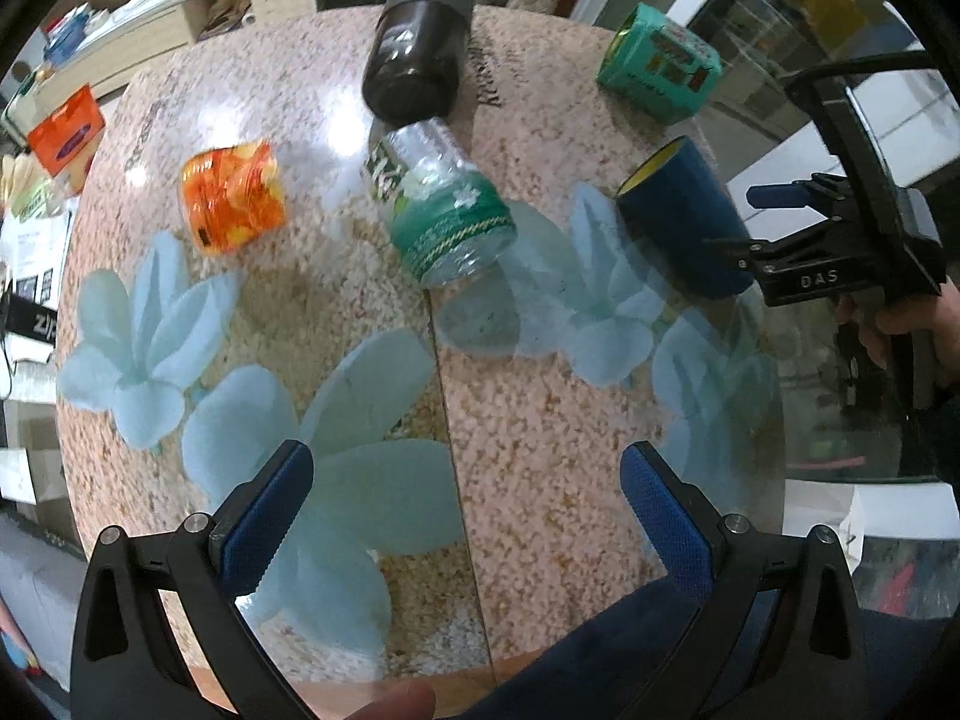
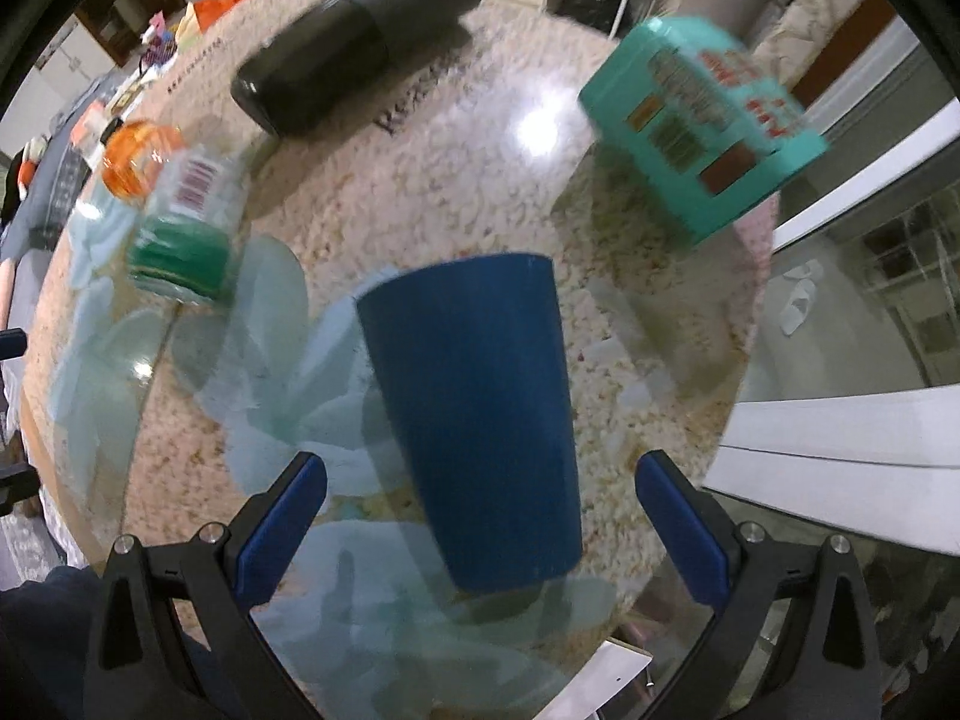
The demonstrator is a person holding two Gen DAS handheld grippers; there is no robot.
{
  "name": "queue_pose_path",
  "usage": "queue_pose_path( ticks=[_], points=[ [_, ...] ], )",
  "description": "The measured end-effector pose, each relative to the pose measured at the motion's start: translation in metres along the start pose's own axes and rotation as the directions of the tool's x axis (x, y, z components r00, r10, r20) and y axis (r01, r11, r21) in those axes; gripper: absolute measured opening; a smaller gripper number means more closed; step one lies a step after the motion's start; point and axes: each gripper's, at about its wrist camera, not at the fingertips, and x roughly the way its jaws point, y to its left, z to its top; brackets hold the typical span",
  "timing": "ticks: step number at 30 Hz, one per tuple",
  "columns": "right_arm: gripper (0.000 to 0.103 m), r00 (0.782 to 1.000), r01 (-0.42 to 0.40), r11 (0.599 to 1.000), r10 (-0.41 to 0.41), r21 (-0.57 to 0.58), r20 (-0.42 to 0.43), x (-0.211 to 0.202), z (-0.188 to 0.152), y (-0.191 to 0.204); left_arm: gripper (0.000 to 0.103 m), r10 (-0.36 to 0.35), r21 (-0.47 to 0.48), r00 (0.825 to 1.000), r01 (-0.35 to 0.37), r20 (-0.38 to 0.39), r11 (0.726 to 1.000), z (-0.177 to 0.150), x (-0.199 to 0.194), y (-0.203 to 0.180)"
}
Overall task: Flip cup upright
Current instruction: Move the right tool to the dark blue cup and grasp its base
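A dark blue cup (image 2: 480, 420) lies on its side on the speckled round table (image 2: 456, 192), its base toward me. In the left wrist view the blue cup (image 1: 684, 216) shows a yellow inside at its far rim. My right gripper (image 2: 480, 516) is open, with the cup's base end between its blue pads (image 2: 282, 528), not touching. It also shows in the left wrist view (image 1: 774, 228) at the cup's near end. My left gripper (image 1: 468, 516) is open and empty over the table's near part.
A clear bottle with a green label (image 1: 447, 210), a black flask (image 1: 420, 42), an orange packet (image 1: 234, 204) and a teal box (image 1: 660, 63) lie on the table. The table's edge is close on the right (image 2: 744, 324).
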Motion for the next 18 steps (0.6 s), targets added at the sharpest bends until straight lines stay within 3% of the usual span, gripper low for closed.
queue_pose_path(
  ticks=[11,12,14,18],
  points=[
    [0.103,0.999,-0.020,1.000,0.020,-0.003,-0.044,0.039,0.014,-0.017,0.103,0.050,-0.061,0.997,-0.054,-0.057,0.997,-0.008,0.017,0.006],
    [0.102,0.999,-0.015,1.000,0.015,0.006,-0.030,0.038,0.014,-0.020,0.103,0.053,-0.063,0.997,-0.057,-0.057,0.996,-0.008,0.018,0.005],
    [0.089,0.999,-0.018,1.000,0.018,0.012,-0.042,0.040,0.015,-0.025,0.103,0.058,-0.071,0.997,-0.062,-0.059,0.996,-0.009,0.018,0.004],
    [0.081,1.000,-0.006,1.000,0.006,0.000,-0.024,0.042,0.020,-0.026,0.103,0.046,-0.077,0.997,-0.051,-0.062,0.996,-0.014,0.021,0.001]
  ],
)
